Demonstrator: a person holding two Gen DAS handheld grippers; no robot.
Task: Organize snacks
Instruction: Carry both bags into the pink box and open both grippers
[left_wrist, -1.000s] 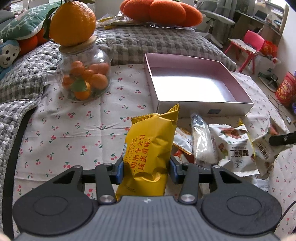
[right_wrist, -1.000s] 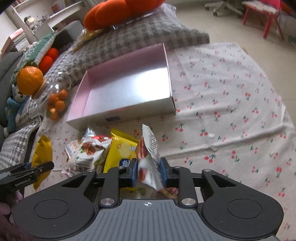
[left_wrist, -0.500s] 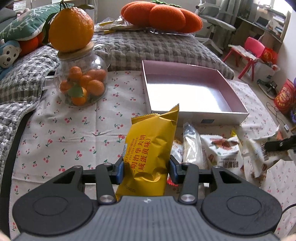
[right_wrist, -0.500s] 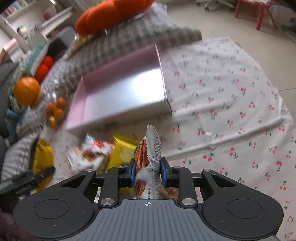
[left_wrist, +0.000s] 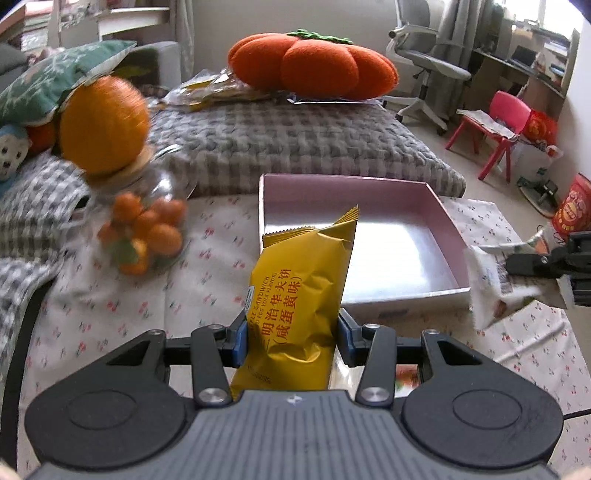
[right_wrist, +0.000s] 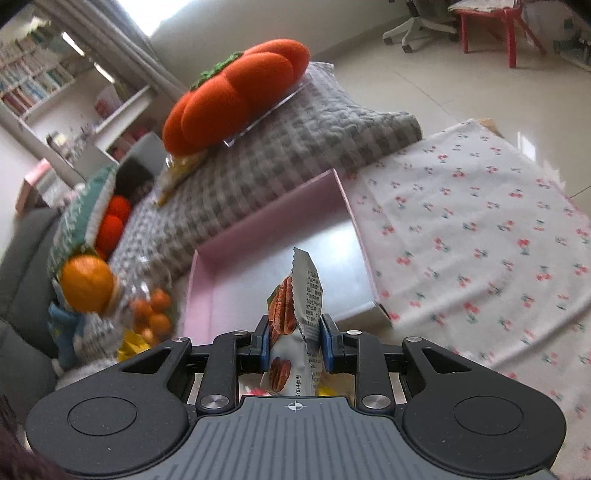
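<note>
- Work surface: white cherry-print cloth (left_wrist: 207, 266), with a grey checked cushion (left_wrist: 295, 140) behind it.
- Left tongs (left_wrist: 291, 338): blue pads clamped on a yellow snack packet (left_wrist: 295, 306), held upright, its crimped top edge in front of the pink box (left_wrist: 448, 221).
- Right tongs (right_wrist: 293, 343): clamped on a white pecan snack packet (right_wrist: 295, 306), held upright, near the box's front wall.
- Left view: the right tongs enter at the right edge, beside the box's right front corner, with the white packet raised off the cloth.
- Pink box: open-topped, on the cloth, silver floor bare where visible.
- Glass jar (left_wrist: 147, 229): left of the box, filled with small oranges, a large orange (left_wrist: 103, 123) on its lid.
- Orange pumpkin cushion (left_wrist: 314, 66): on the grey cushion, behind the box.
</note>
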